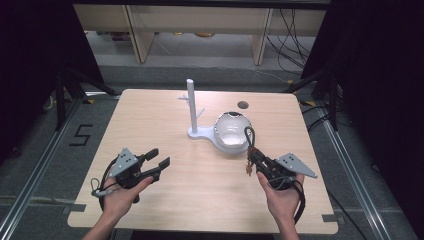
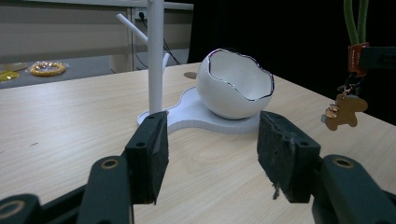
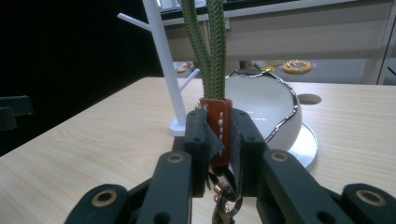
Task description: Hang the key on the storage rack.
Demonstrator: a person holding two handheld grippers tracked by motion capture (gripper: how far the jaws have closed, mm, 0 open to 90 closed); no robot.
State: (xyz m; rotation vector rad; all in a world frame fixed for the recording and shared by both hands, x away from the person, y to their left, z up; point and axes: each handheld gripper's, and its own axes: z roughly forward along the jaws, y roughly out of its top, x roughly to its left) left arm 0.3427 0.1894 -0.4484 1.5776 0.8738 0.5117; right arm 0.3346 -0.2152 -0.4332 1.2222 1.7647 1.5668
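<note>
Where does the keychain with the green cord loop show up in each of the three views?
High view: keychain right of centre, clamped in the right gripper.
Left gripper view: far right edge, charm dangling.
Right gripper view: centre, between the jaws.
Shared landmark: white eggshell bowl.

Worktop [image 1: 165, 200]: carries the stand and the bowl toward its far middle; a round hole [image 1: 243, 105] lies near the far edge, behind the bowl.
Stand [image 1: 191, 102]: upright on a flat base [image 1: 202, 134], just left of the bowl on that same base.
Bowl [image 1: 231, 130]: sits on the base's right part, tilted, its opening facing the near side.
Left claw [image 1: 157, 158]: near-left over the worktop, well apart from the stand, nothing between its pads.
Right claw [image 1: 254, 154]: near-right, just before the bowl, pressed on a strap tab [image 3: 218, 126].
Cord loop [image 1: 248, 135]: rises from the tab, in front of the bowl.
Charm [image 2: 344, 111]: hangs below the right claw, above the worktop.
</note>
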